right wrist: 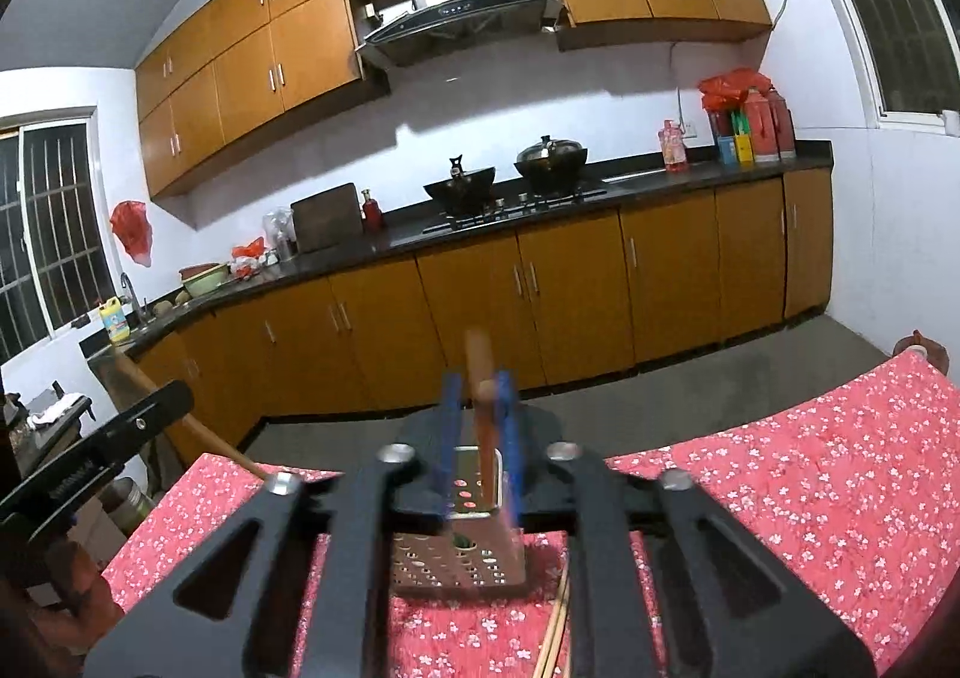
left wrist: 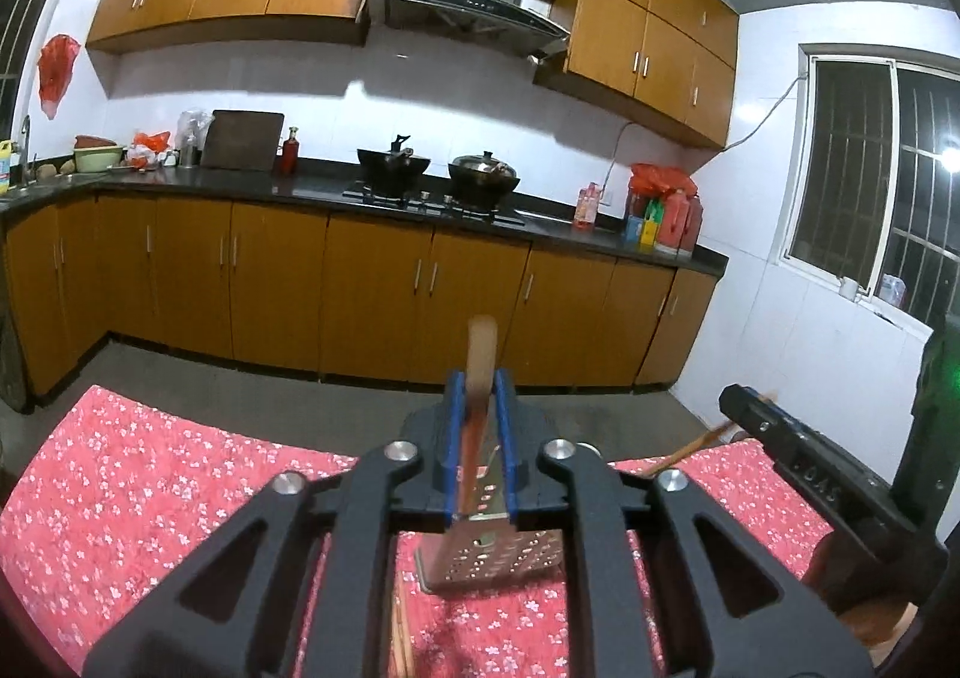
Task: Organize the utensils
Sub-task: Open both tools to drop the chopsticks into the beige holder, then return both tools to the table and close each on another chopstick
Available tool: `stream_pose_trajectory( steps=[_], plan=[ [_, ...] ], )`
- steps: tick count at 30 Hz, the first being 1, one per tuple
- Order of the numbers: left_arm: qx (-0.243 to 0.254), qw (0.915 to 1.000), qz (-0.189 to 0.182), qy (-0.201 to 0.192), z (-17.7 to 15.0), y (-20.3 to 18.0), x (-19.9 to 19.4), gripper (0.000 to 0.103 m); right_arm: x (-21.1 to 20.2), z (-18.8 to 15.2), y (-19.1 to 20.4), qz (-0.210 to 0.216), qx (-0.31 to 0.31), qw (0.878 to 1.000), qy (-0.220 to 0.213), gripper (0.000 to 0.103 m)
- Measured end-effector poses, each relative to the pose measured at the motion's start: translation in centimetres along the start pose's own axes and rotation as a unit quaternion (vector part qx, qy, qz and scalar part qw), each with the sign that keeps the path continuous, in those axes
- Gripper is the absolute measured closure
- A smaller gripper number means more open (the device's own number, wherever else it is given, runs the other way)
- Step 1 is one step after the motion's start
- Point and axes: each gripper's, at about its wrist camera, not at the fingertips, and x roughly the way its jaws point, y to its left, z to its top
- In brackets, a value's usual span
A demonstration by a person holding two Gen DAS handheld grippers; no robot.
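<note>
The left gripper [left wrist: 480, 396] clamps a wooden handle [left wrist: 482, 354] above a perforated metal holder [left wrist: 492, 558] on the floral cloth [left wrist: 150, 474]. The right gripper [left wrist: 744, 402] grips another stick [left wrist: 690, 447].

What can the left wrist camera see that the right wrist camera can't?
Only the left wrist view shows the window with a white cup on its sill. Only the right wrist view shows the yellow bottle by the sink and loose chopsticks on the cloth. Both show each gripper shut on a wooden handle above the perforated metal holder, the red flowered tablecloth, and the two pots on the stove.
</note>
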Motion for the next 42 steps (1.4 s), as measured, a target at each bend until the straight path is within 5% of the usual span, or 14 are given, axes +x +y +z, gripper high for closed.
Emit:
stream_pose_trajectory(
  steps=[1,8,12,17,22,30,32,42],
  plan=[
    [-0.001,1.0,0.001,-0.003,-0.2,0.2,-0.2,0.082,-0.2,0.0,-0.1,0.0,0.001,1.0,-0.003,0.063],
    [-0.025,0.9993,0.009,-0.026,-0.2,2.2,-3.3,0.073,-3.3,0.0,-0.9,-0.004,0.005,1.0,-0.028,0.061],
    [-0.02,0.9986,0.043,-0.023,-1.2,3.8,-5.3,0.068,-4.7,-1.8,-2.8,-0.041,0.003,0.999,-0.012,0.06],
    [-0.007,0.9942,0.093,0.054,-5.7,6.3,-4.2,0.065,-2.2,-7.1,-5.9,-0.09,0.002,0.989,0.114,0.063],
    [0.001,0.982,0.113,0.152,-11.0,8.3,-2.0,0.065,0.6,-13.4,-7.4,-0.065,0.03,0.969,0.237,0.078],
    [-0.002,0.9732,0.078,0.216,-16.7,9.0,-1.4,0.066,2.3,-17.3,-6.2,-0.054,0.011,0.956,0.289,0.08],
    [-0.001,0.973,0.062,0.222,-17.1,8.8,-1.5,0.066,2.4,-17.7,-6.2,-0.066,-0.007,0.956,0.284,0.095],
    [0.014,0.9626,0.014,0.27,-19.4,6.9,-0.3,0.084,2.3,-17.6,-7.5,-0.105,0.003,0.957,0.271,0.095]
  ],
)
